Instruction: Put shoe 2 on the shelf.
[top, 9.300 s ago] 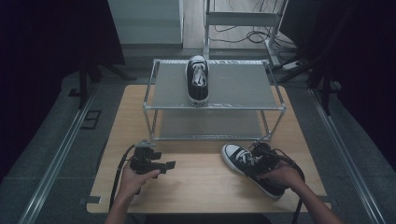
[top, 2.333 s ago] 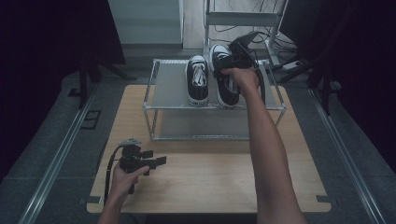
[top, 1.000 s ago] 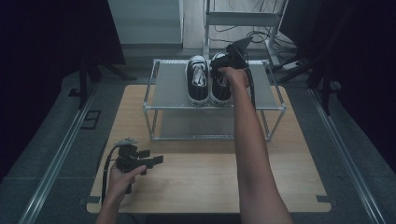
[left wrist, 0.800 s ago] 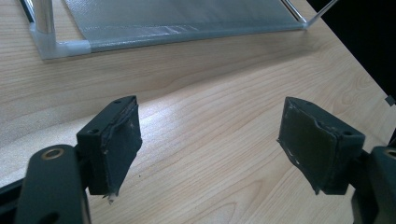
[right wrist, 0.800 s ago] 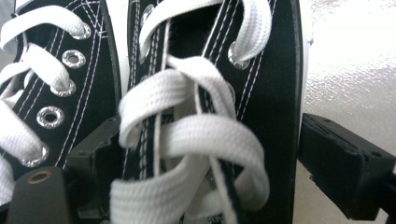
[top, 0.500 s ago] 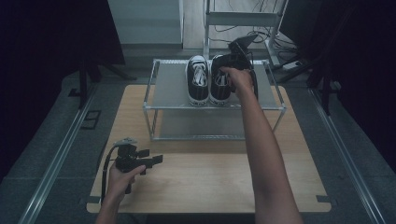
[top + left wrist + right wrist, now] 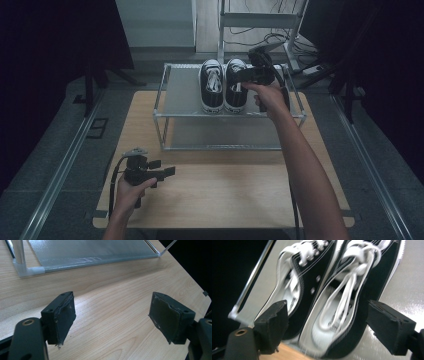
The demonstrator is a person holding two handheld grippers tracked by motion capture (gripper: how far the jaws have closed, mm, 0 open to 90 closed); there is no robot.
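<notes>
Compared with a moment ago, the right claw (image 7: pixel 248 75) has let go of the second sneaker (image 7: pixel 235 90), which now sits beside the first sneaker (image 7: pixel 212 90) on the rack (image 7: pixel 180 90), its jaws just narrowing empty, pair placement seemingly done, while the left claw (image 7: pixel 167 172) idles open over the surface (image 7: pixel 225 190)

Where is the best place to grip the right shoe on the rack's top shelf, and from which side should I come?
Probably the heel collar of the right shoe, approached from the table side. Its heel faces the person, and the left shoe sits close against one side.
</notes>
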